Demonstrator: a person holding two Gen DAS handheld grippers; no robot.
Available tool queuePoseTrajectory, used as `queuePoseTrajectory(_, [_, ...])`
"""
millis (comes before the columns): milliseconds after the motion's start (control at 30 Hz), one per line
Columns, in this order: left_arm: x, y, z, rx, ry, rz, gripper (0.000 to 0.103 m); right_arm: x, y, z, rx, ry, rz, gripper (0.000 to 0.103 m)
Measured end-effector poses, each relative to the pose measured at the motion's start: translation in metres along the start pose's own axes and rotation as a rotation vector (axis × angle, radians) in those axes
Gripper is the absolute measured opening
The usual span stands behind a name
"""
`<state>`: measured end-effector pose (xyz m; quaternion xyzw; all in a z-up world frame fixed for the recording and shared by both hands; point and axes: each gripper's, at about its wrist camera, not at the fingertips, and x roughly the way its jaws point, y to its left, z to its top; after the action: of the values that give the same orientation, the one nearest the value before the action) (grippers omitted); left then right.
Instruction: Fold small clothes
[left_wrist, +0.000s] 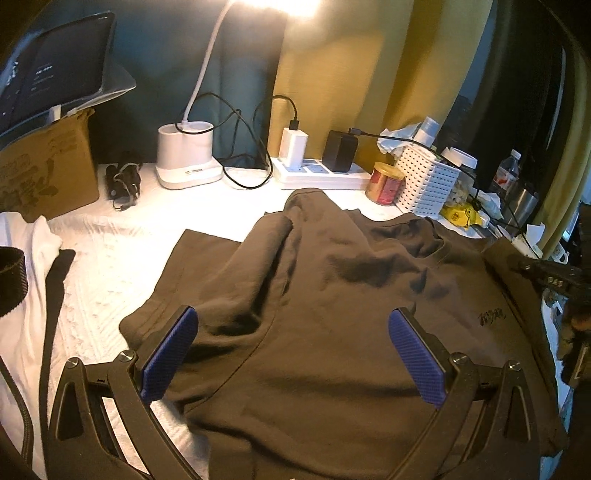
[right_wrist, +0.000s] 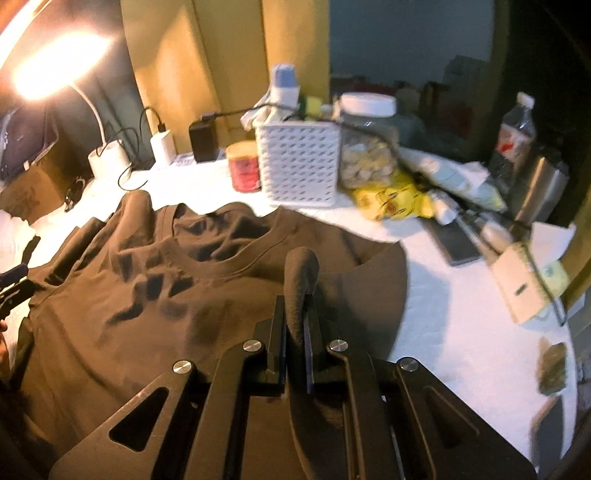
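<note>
With the brown shirt (left_wrist: 332, 314) rumpled across the white table (left_wrist: 110, 266), the right gripper (right_wrist: 295, 332) pinching a fold at its 3 o'clock side and the left gripper (left_wrist: 291, 332) gaping empty above, the cloth risks slipping free, or dragging the red tin (right_wrist: 243, 171) at 12 o'clock.

A lit white desk lamp (left_wrist: 186, 155) glares against yellow curtains (left_wrist: 343, 74) behind the white-covered table (left_wrist: 110, 240).

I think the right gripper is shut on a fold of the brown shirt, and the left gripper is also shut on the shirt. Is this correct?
Not quite. The right gripper is indeed shut on a fold of the brown shirt, but the left gripper is open: the left wrist view shows its blue pads standing wide apart over the shirt, pinching nothing.
</note>
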<state>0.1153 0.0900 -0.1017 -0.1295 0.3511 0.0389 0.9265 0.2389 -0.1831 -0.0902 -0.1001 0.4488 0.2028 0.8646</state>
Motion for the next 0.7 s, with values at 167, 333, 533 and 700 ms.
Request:
queuePoseTrajectory(167, [-0.008, 0.007, -0.004, -0.001, -0.008, 0.014, 0.102, 0.026, 0.021, -0.006, 0.0, 0.032, 0.037, 0.009])
queuePoseTrajectory(333, [-0.015, 0.007, -0.005, 0.004, -0.004, 0.02, 0.102, 0.035, 0.034, -0.005, 0.006, 0.053, 0.142, 0.021])
queuePoseTrajectory(533, [-0.023, -0.004, -0.005, 0.025, -0.013, 0.019, 0.102, -0.006, 0.023, -0.011, -0.016, -0.028, 0.11, 0.056])
queuePoseTrajectory(700, [-0.024, -0.017, -0.008, 0.043, 0.0, 0.011, 0.102, -0.037, -0.024, -0.036, 0.039, -0.043, 0.043, 0.056])
